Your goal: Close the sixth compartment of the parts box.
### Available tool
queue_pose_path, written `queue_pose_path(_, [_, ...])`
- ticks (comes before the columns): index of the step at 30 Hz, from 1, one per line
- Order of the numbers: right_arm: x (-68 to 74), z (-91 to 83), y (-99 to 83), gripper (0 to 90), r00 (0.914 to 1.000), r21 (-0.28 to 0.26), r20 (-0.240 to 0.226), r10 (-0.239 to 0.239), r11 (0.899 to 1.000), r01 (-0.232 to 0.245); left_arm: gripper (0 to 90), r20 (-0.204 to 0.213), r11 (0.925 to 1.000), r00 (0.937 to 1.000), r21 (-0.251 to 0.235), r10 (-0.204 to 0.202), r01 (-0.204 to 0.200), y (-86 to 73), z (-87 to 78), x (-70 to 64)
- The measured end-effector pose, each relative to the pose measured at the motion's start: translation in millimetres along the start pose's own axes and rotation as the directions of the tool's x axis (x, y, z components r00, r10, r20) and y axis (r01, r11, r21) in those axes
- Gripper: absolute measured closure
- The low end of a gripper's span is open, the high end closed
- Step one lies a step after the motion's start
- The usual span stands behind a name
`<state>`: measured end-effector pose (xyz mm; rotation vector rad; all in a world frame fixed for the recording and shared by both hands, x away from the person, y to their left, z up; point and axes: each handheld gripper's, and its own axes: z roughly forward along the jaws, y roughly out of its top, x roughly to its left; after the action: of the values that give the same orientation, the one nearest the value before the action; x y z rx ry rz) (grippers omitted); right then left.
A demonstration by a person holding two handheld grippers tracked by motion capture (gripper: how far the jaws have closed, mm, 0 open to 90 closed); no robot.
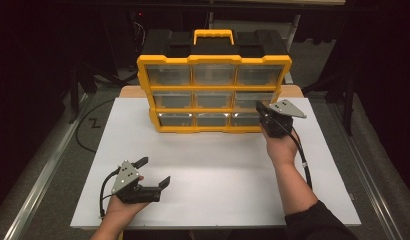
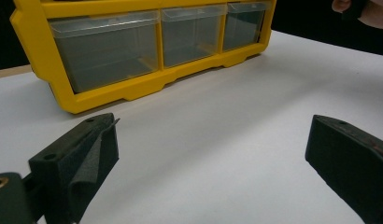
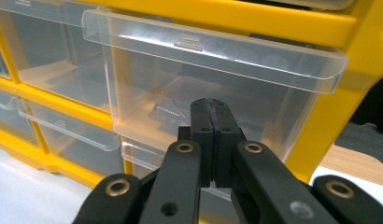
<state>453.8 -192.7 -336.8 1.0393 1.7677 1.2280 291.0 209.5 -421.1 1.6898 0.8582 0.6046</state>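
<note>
Right gripper view: right gripper has its jaws pressed together, empty, tips at the face of the clear plastic drawer in the middle row, right column of the yellow nine-drawer organiser, which stands at the back of the white bench. Judgement: a pull comes next; hook under the drawer's overhanging lip, draw straight back, keep the cabinet from sliding. Left gripper sits low near the front of the bench, jaws spread wide, holding nothing; it could brace the frame
</note>
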Motion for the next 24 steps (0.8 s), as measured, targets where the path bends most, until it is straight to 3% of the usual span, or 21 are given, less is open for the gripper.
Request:
queue_pose_path(7, [-2.6, 9.0, 0.0, 90.0, 0.9996, 0.021, 0.026, -0.014, 1.000, 0.014, 3.5, 0.000, 1.0000, 1.0000, -0.001, -0.001, 0.001, -0.1, -0.2, 0.3])
queue_pose_path(17, [-5.6, 13.1, 1.5, 89.6, 0.9998, 0.032, 0.014, -0.013, 0.999, 0.012, 3.6, 0.001, 1.0000, 1.0000, 0.000, -0.003, 0.003, -0.4, -0.6, 0.7])
queue_pose_path(24, [1.4, 1.7, -2.4, 74.2, 0.9994, 0.053, -0.035, -0.007, 0.999, 0.009, 3.6, -0.003, 1.0000, 1.0000, 0.001, -0.005, 0.005, -0.8, -0.9, 1.9])
